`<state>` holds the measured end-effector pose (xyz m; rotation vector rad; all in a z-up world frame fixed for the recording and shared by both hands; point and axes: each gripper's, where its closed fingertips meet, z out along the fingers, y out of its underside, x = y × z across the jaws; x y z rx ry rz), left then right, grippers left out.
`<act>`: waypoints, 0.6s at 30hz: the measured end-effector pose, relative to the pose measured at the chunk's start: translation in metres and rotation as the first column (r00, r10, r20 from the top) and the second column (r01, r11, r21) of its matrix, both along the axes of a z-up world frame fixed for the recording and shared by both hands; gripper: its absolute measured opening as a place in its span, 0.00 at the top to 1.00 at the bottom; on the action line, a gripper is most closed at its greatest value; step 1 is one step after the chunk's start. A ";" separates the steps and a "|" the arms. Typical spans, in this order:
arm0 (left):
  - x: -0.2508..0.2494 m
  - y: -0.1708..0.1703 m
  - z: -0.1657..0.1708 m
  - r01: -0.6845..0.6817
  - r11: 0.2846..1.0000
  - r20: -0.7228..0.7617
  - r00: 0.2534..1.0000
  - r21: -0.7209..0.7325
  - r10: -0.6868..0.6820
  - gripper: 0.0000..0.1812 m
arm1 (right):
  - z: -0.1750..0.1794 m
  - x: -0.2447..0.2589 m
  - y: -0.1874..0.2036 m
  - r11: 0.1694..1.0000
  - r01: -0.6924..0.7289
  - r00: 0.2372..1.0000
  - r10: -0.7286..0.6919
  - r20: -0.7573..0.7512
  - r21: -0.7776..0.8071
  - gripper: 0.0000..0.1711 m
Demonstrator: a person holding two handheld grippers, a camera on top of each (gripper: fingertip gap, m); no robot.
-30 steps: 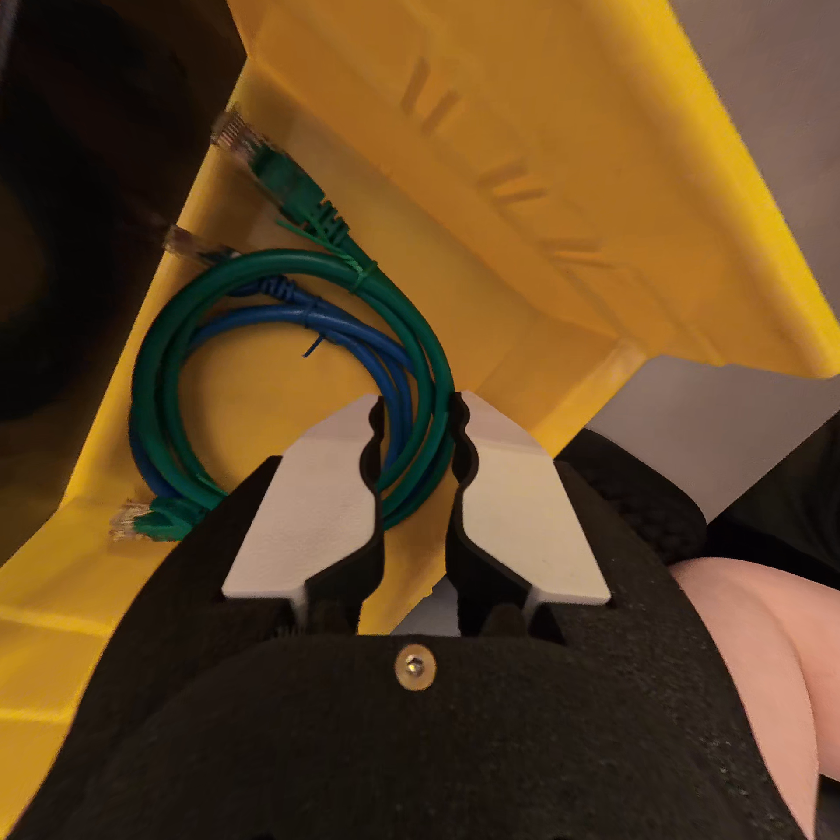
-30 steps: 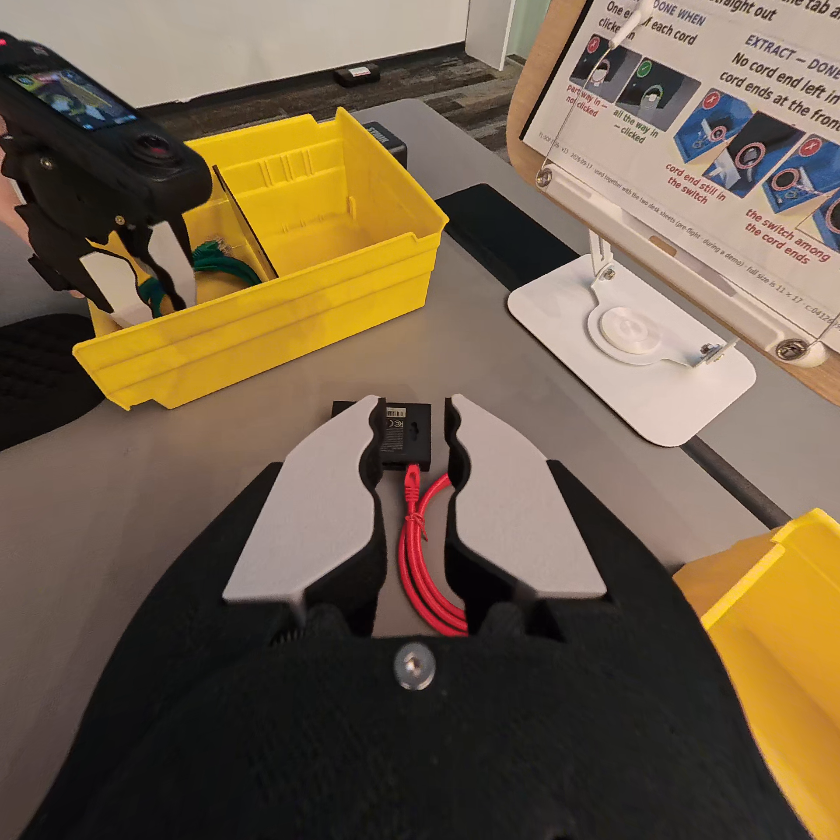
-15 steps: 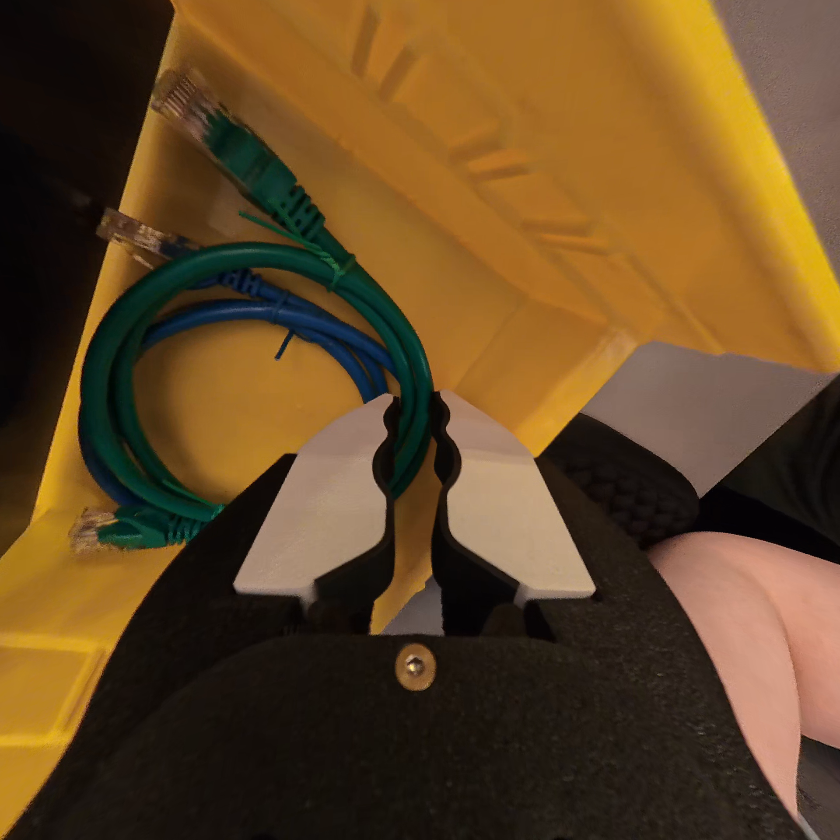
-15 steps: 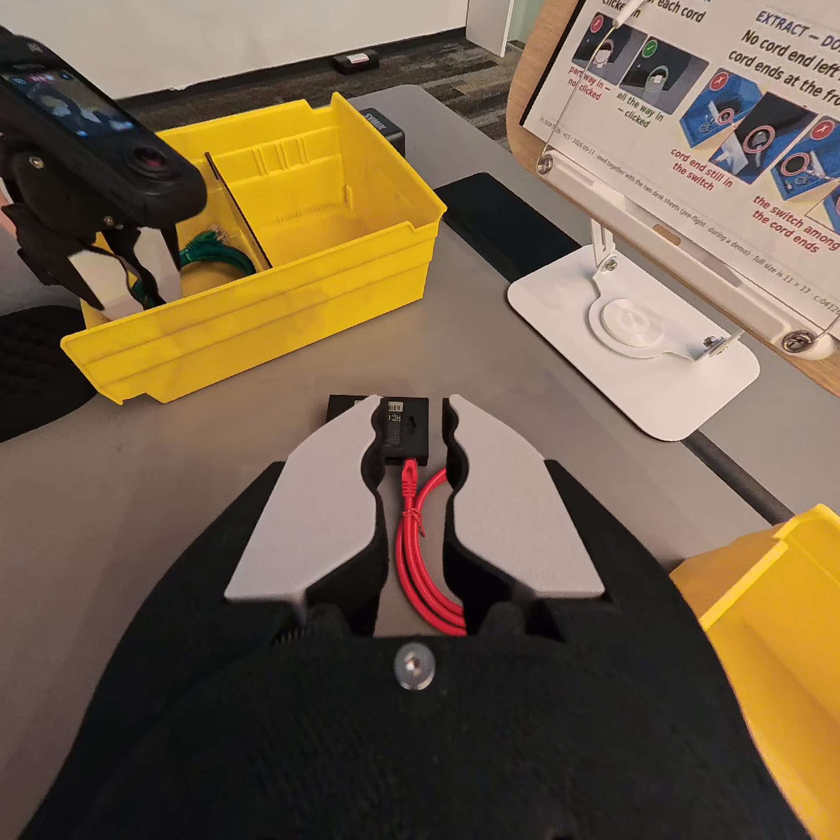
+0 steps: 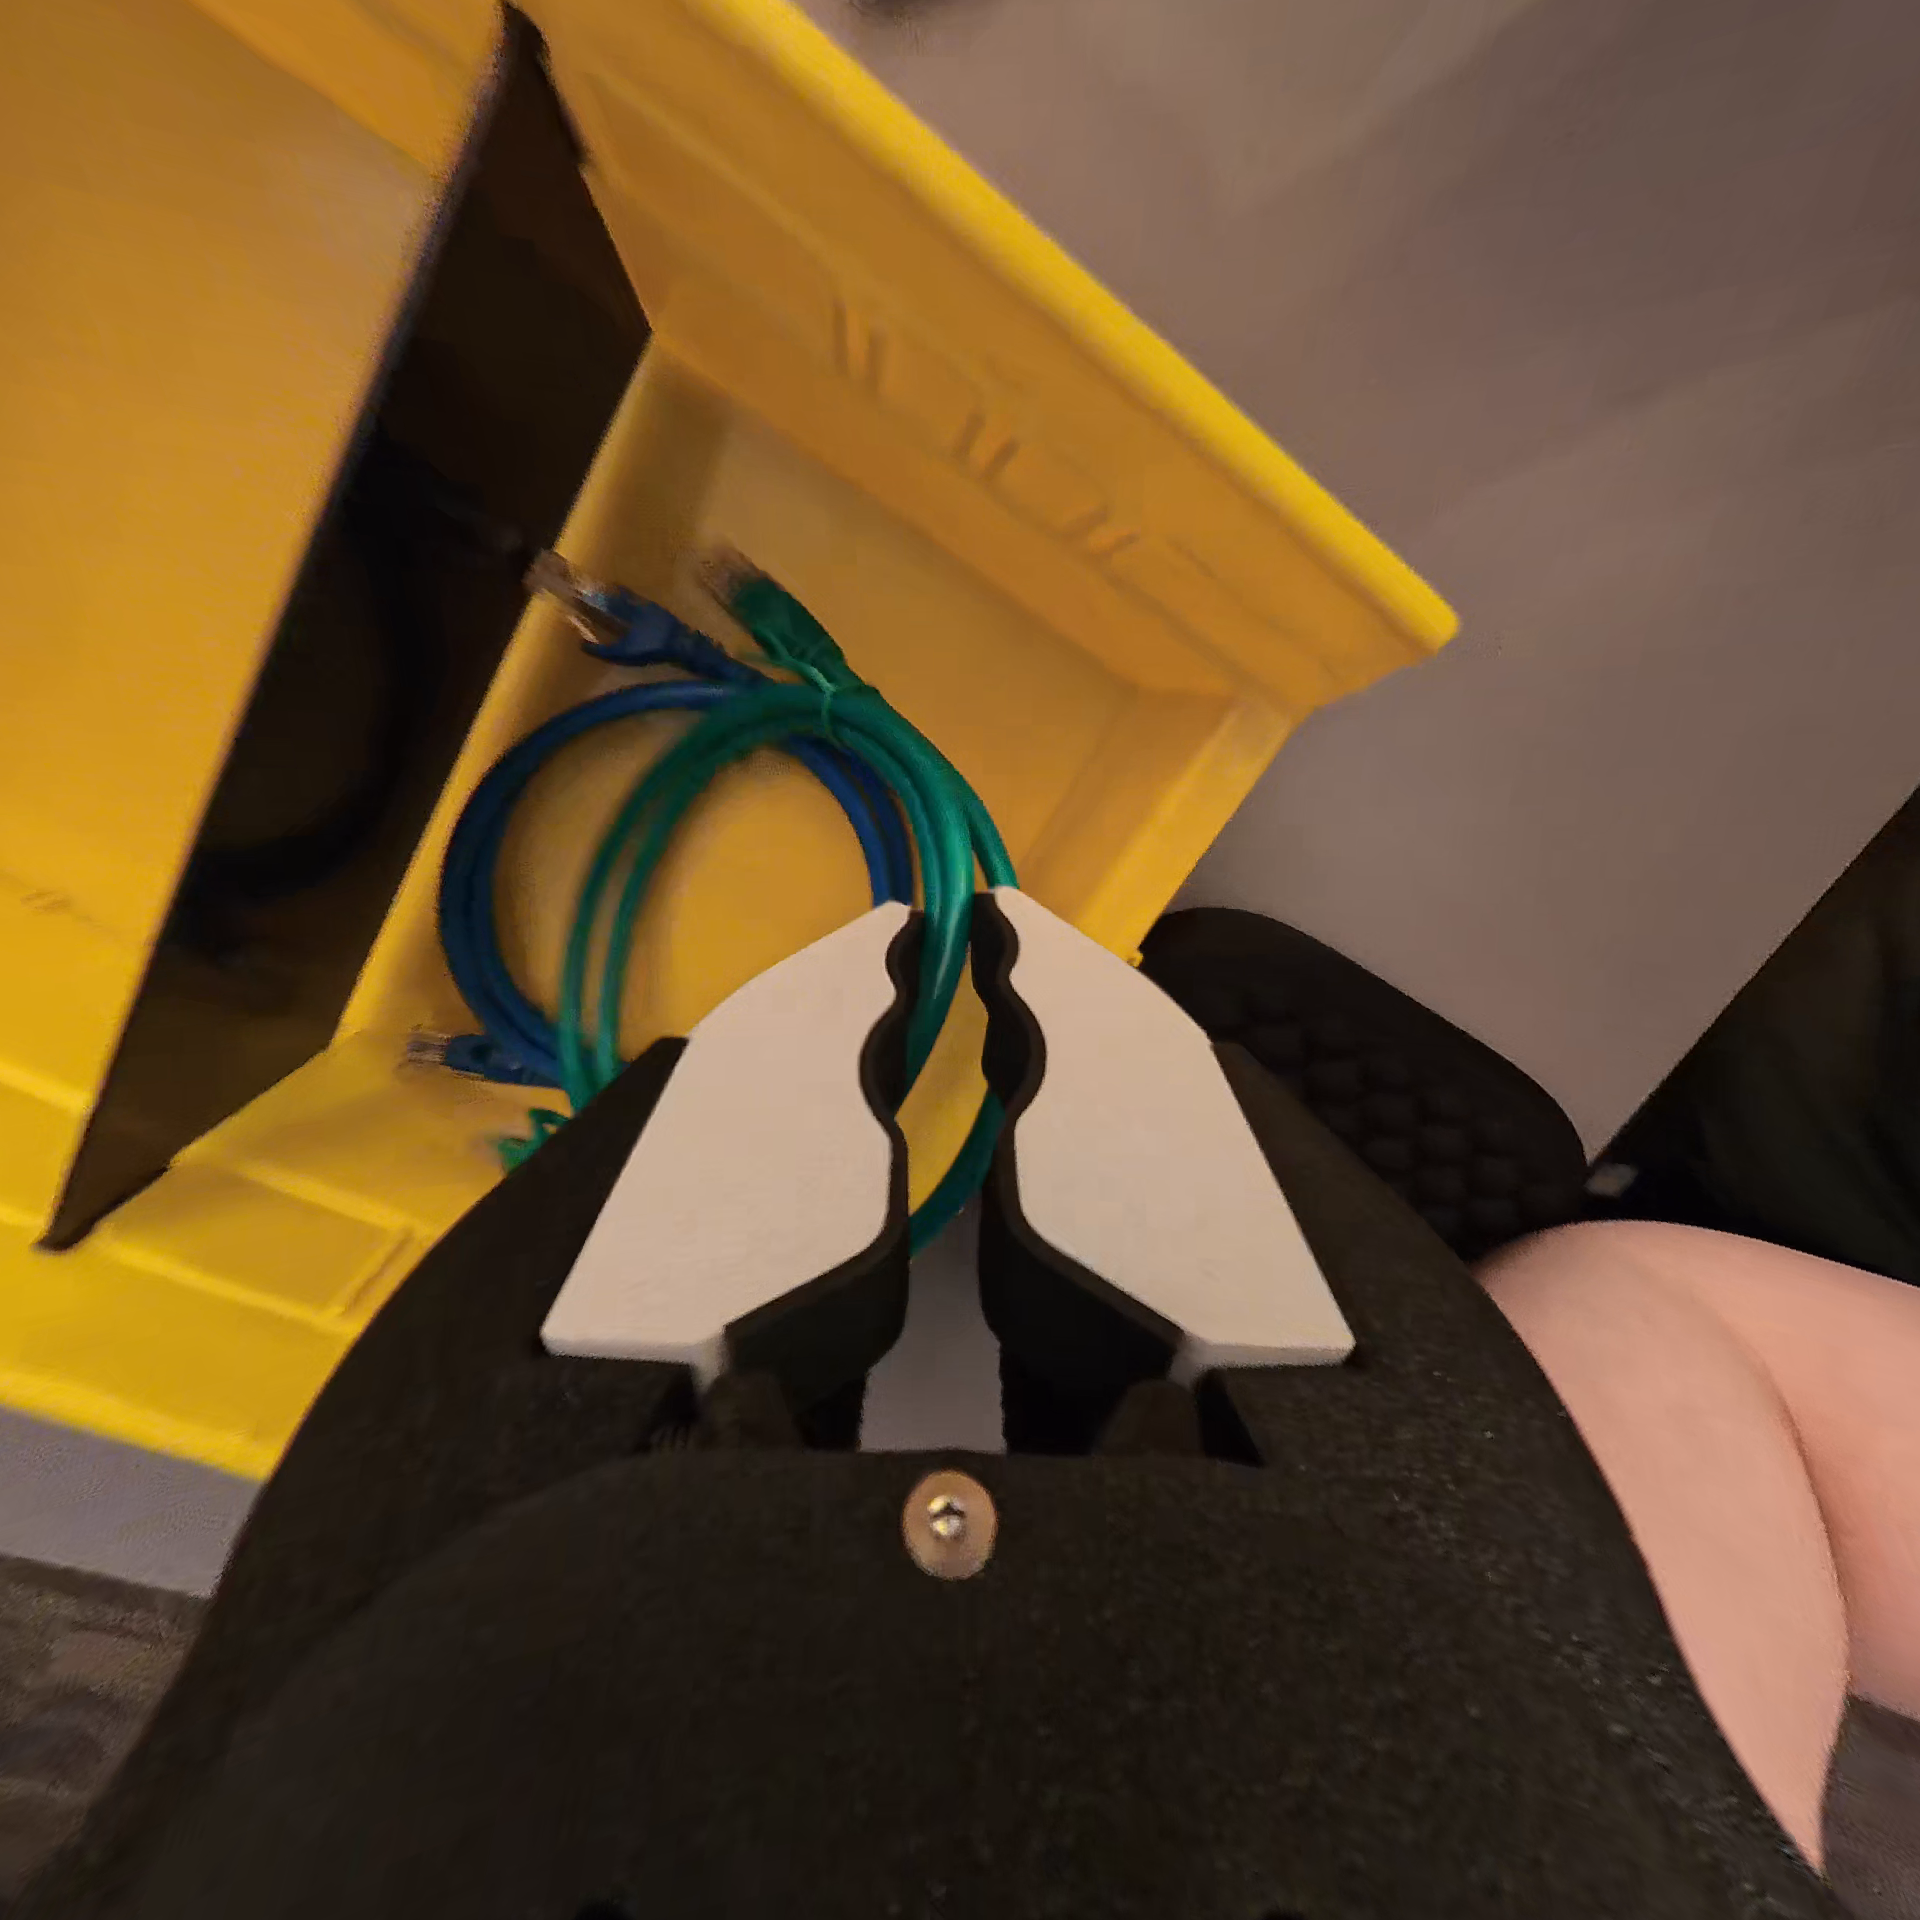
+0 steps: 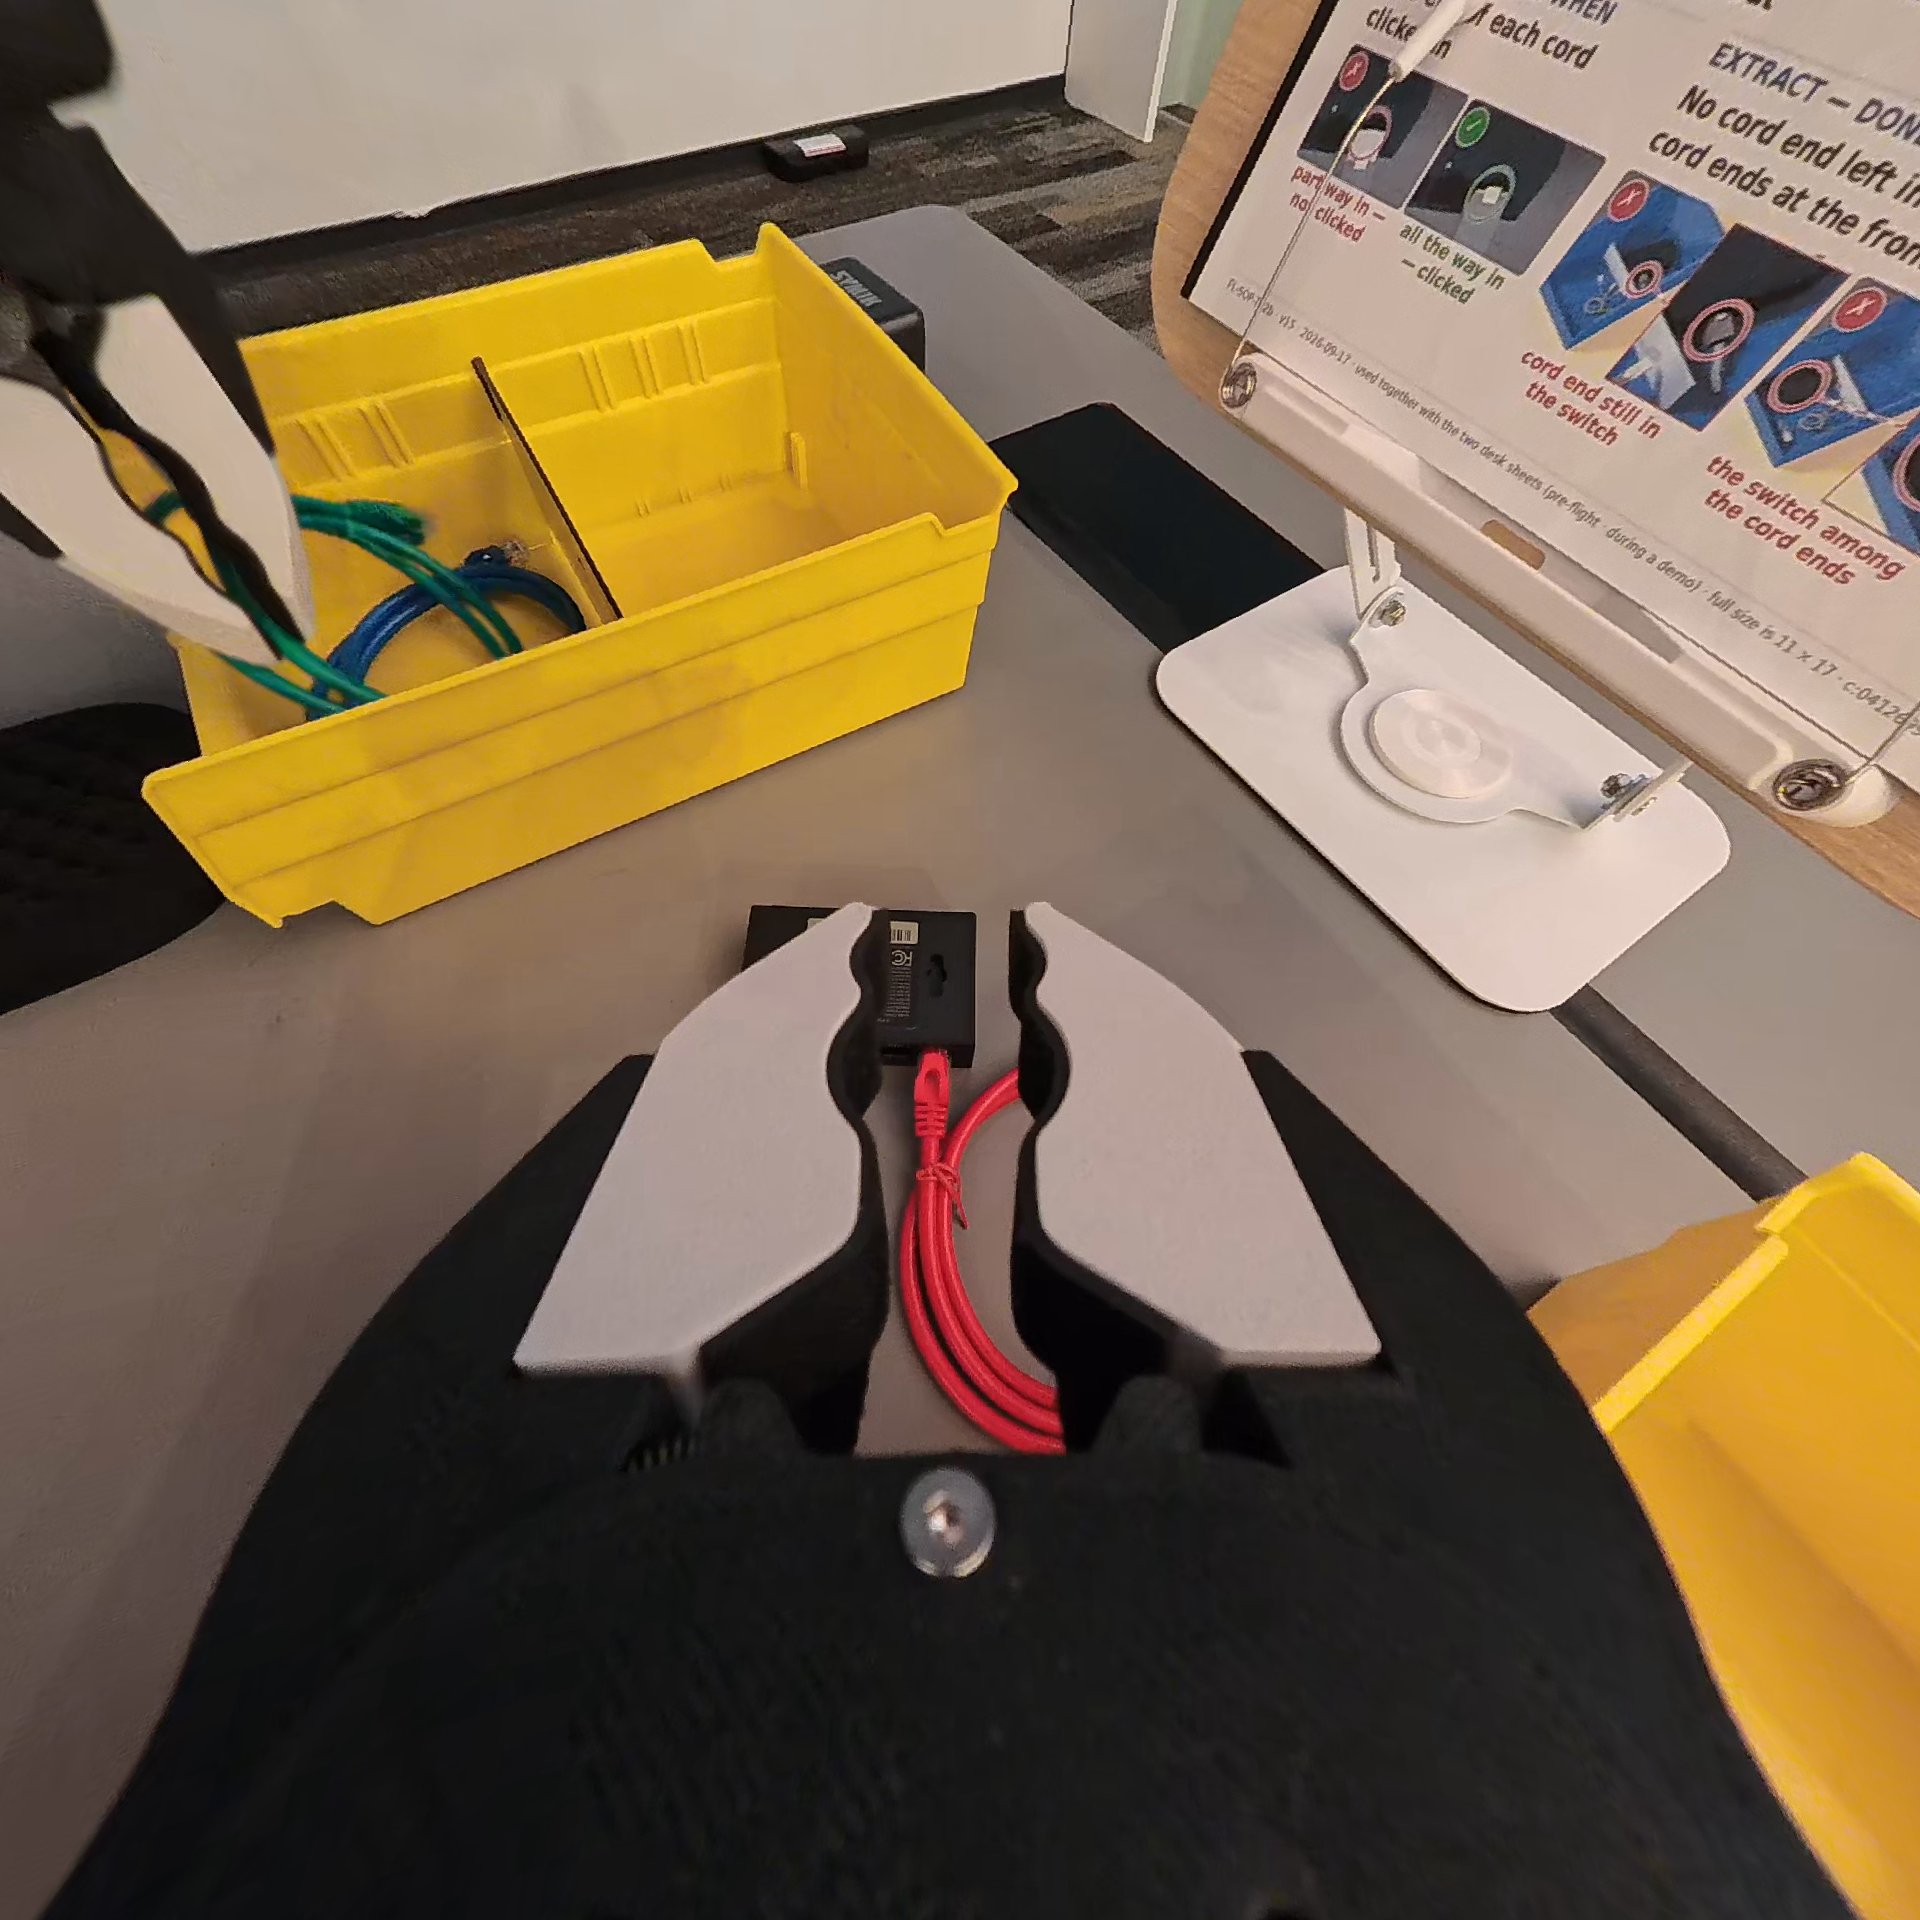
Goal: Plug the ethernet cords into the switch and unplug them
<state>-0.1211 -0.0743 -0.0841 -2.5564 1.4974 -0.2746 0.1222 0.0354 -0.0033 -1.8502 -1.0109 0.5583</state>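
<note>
Left gripper [image 5: 943,1049] over the yellow bin [image 6: 623,727], jaws pinching the coiled green ethernet cord [image 5: 935,831]. Nearer the switch [image 6: 920,987]: right gripper [image 6: 940,1039], jaws spread, red ethernet cord [image 6: 940,1247] plugged in, running back between them.

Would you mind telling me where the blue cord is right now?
The blue cord lies coiled in the left compartment of the yellow bin, against the divider in the right wrist view, beside the green cord pinched by the left gripper.
</note>
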 end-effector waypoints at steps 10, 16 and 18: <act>-0.001 0.020 0.051 -0.062 0.967 0.168 0.986 0.246 0.020 0.97 | -0.007 -0.003 0.000 1.000 -0.009 1.000 0.010 0.017 -0.011 0.87; 0.002 0.028 0.073 -0.098 0.934 0.237 0.971 0.343 0.015 0.97 | -0.011 -0.007 -0.001 1.000 -0.020 1.000 0.020 0.024 -0.017 0.87; 0.001 0.034 0.085 -0.135 0.909 0.272 0.962 0.395 0.025 0.97 | -0.011 -0.009 -0.002 1.000 -0.023 0.999 0.024 0.021 -0.018 0.87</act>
